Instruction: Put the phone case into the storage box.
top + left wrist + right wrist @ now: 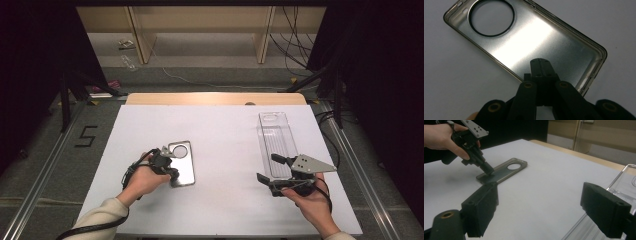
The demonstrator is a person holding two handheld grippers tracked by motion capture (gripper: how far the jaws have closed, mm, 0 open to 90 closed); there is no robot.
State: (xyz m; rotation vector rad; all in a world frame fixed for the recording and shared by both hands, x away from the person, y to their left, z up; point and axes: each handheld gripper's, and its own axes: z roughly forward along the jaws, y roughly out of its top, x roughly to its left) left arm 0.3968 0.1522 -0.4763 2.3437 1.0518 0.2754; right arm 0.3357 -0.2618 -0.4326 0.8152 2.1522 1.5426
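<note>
right claw (272, 172) gapes open beside clear tray (276, 138); left claw (541, 66) closed, seemingly pressing phone case (529, 42).

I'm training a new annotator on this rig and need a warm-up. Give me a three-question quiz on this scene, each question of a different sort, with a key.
1. True or false: the right gripper has its jaws spread wide.
2. Multiple choice: the left gripper tips are
A. over the phone case, jaws together
B. inside the clear tray
C. lifted high off the table
3. Fill in: the phone case has a round ____ near one end.

Key
1. True; in the right gripper view the two jaws stand far apart with nothing between them.
2. A; the left gripper view shows the shut jaws over the case's inner face.
3. Hole (the camera cutout).
</note>
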